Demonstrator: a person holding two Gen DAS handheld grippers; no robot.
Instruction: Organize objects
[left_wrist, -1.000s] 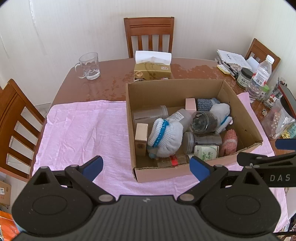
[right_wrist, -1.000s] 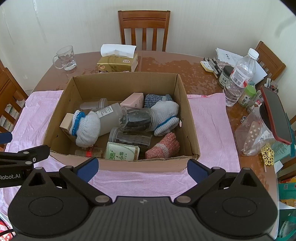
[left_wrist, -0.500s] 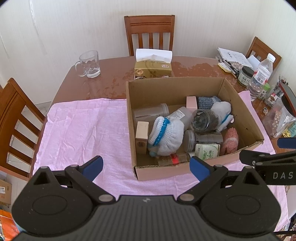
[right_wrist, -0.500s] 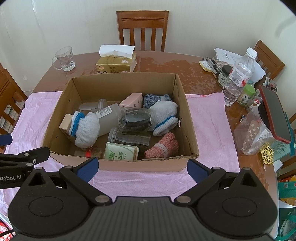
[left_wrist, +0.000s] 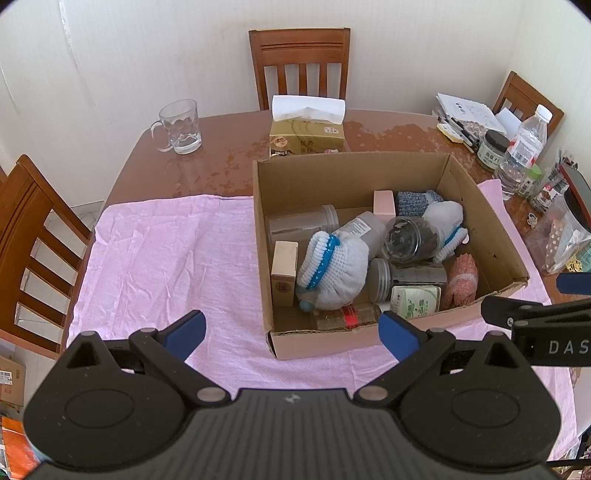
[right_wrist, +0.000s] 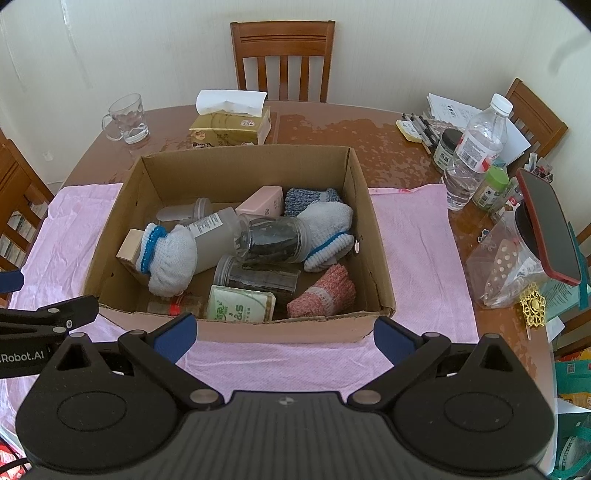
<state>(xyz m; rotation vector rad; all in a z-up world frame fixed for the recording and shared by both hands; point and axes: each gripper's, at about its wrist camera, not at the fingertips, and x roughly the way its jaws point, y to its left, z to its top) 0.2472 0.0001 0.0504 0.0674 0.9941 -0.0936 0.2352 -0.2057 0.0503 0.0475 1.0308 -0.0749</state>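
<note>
Cardboard box (right_wrist: 243, 173) sits open on a pink cloth (left_wrist: 166, 258) that covers the near part of my brown desk (right_wrist: 388, 140). I hold both tools on the near side of it, above the cloth, with nothing between their tips: the left gripper (left_wrist: 291, 330) has its jaws spread wide, and the right gripper (right_wrist: 282, 334) has its jaws spread just as wide. Inside the box I see a jumble lying on its floor: a white sock with a blue band (right_wrist: 168, 254) at the left, resting against a frosted bottle (right_wrist: 214, 240); a clear jar with dark contents (right_wrist: 271, 240) lying on its side in the middle; a second white sock (right_wrist: 327, 232) just right of that jar; a blue-grey knitted piece (right_wrist: 308, 197) and a pink carton (right_wrist: 262, 201) toward the far wall; a red-and-white knitted piece (right_wrist: 323, 291) near the right corner; and a green-printed packet (right_wrist: 240, 304) against the near wall. Beyond the box stand a tissue box (right_wrist: 231, 125) and, far left, a glass mug (right_wrist: 127, 118). At the right edge of the desk stands a water bottle (right_wrist: 474, 147) among small jars and papers.
</note>
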